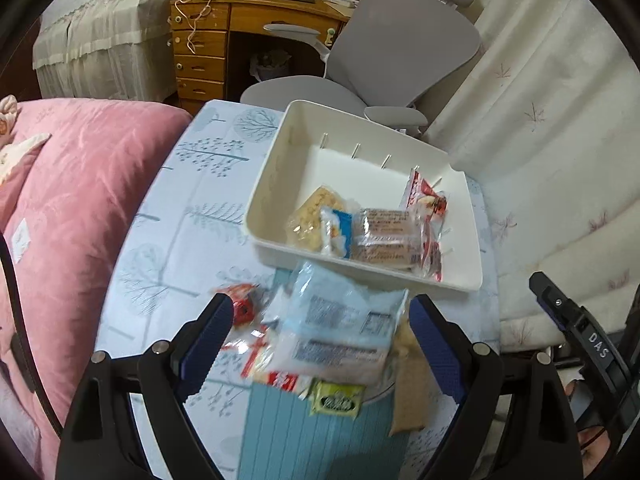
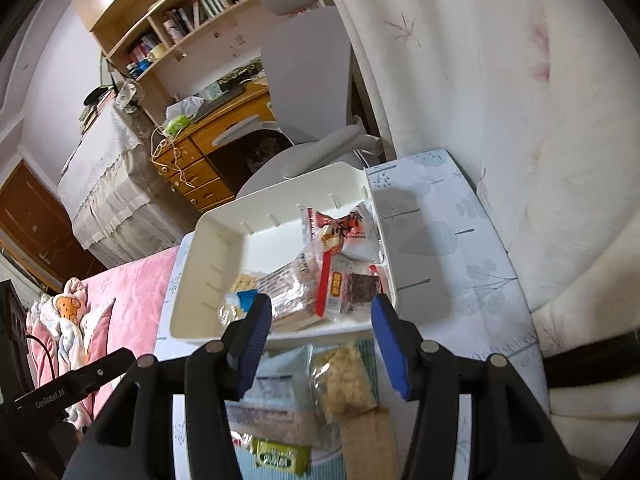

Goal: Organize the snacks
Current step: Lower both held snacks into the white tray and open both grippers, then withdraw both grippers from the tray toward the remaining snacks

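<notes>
A white plastic bin [image 1: 276, 176] [image 2: 212, 248] stands on the table and holds several snack packets, among them a red-and-white packet [image 1: 426, 200] [image 2: 344, 228] and a brown bar [image 1: 384, 240] [image 2: 288, 288]. Loose snacks lie in front of it: a pale blue packet [image 1: 336, 328], a green sweet [image 1: 338, 400] [image 2: 280, 456] and a puffed-rice bar [image 2: 346, 376]. My left gripper [image 1: 322, 344] is open, its fingers either side of the blue packet. My right gripper [image 2: 320, 344] is open and empty above the bin's near edge.
The table has a pale blue tree-print cloth [image 1: 200, 208] [image 2: 440, 240]. A pink quilt [image 1: 80, 200] lies to the left. A grey office chair [image 1: 400, 48] and a wooden desk [image 1: 200, 52] stand behind. A white padded wall [image 2: 520, 120] is on the right.
</notes>
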Motion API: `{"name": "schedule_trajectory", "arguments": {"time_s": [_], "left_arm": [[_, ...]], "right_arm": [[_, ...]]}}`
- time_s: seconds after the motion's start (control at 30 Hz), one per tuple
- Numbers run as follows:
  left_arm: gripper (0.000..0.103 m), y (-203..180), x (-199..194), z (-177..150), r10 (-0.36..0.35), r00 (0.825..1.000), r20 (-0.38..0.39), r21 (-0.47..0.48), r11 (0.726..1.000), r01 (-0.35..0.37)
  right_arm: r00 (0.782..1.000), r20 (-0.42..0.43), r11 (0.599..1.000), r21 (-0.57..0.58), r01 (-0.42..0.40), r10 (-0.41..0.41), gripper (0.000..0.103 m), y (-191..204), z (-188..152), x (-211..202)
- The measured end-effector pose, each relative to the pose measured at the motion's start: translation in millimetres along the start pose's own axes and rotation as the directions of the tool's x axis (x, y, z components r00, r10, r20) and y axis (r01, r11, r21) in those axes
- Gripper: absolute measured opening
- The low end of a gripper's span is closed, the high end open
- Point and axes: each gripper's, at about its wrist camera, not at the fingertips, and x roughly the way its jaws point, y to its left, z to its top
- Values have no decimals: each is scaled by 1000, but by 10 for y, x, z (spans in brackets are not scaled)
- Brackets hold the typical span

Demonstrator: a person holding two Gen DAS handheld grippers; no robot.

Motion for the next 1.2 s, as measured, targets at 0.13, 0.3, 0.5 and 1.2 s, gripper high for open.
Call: {"name": "schedule_trajectory", "arguments": {"time_s": [0.13, 0.3, 0.5, 1.2], "left_arm": [[89, 92, -194, -199, -15, 1000, -6, 16, 1000, 15], [89, 215, -343, -478, -34, 999, -28, 36, 999, 35], [89, 361, -464, -763, -47, 998, -43, 26, 998, 48], [89, 417, -201, -1382, -40, 989, -145, -56, 998, 32]], "right_arm": [[1000, -8, 1000, -13, 13, -13, 58, 85, -188, -161], [998, -33, 998, -26, 53, -54, 59, 163, -537, -316], [993, -69, 995, -15, 99, -99, 59, 243, -979, -484], [968, -98, 962, -167, 215, -233, 59, 389, -1888, -512]]}}
